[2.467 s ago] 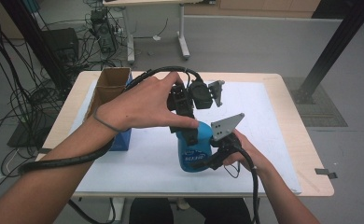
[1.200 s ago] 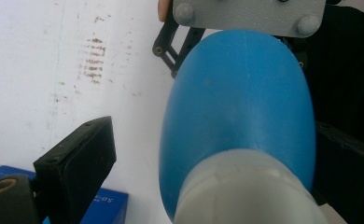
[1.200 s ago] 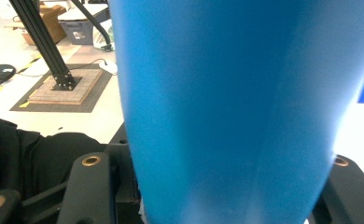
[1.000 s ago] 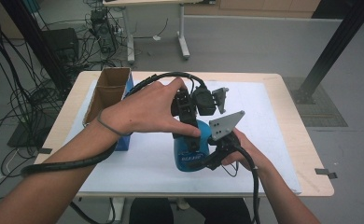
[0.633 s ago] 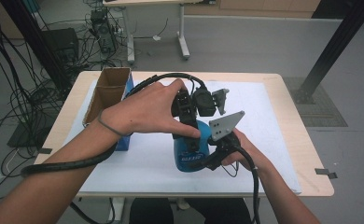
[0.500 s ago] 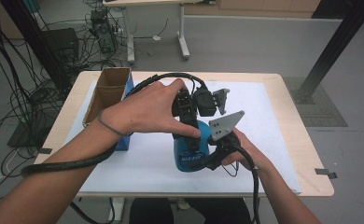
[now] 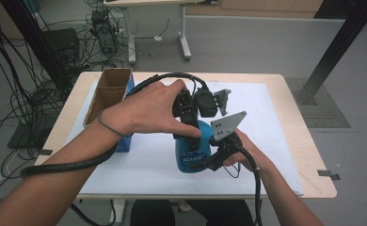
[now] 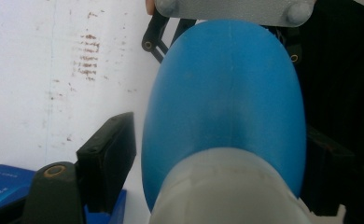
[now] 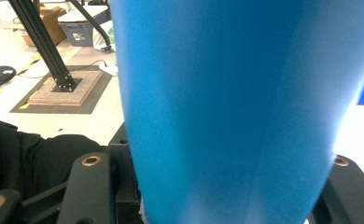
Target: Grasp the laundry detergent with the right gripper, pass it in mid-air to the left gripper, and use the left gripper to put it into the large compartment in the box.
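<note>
A blue bottle (image 7: 191,155) with white lettering stands upright on the white mat (image 7: 271,141). My right gripper (image 7: 209,162) comes at it from the right and is shut on its body; in the right gripper view the blue wall (image 9: 236,93) sits tight between both jaws. My left gripper (image 7: 188,128) points straight down over the bottle top. In the left gripper view its jaws straddle the whitish cap (image 8: 227,191) and the blue shoulder (image 8: 227,93), with a thin strip of mat showing beside the left jaw.
An open cardboard box (image 7: 108,92) stands at the table's left, with a flat blue box (image 7: 125,139) against it. Cables trail from both grippers over the forearms. The wooden table edge (image 7: 308,155) runs along the right.
The left hand and its gripper have come down slightly onto the bottle top since the earliest frame. Over the last second nothing visibly moves.
</note>
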Motion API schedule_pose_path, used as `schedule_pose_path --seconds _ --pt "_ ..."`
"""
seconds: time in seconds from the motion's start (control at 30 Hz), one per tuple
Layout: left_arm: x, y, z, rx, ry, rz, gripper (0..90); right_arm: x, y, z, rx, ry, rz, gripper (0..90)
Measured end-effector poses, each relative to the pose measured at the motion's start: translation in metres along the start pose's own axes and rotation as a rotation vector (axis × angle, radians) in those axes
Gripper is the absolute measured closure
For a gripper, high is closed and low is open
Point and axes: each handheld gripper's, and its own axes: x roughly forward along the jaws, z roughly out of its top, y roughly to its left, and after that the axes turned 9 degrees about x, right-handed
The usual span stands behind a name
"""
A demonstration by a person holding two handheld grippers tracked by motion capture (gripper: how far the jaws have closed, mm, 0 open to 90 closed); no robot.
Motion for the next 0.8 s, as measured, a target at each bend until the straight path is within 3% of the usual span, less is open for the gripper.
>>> schedule_pose_path --seconds 0.3,0.8 --pt "0.0000 -0.0009 0.0001 0.005 0.000 -0.001 36.1 -0.0001 -0.0002 -0.0001 0.003 0.000 0.000 40.7" --pt "-0.0016 -0.0019 0.0015 0.001 0.003 -0.004 37.4 -0.0012 0.0005 0.0002 0.003 -0.002 0.000 40.7"
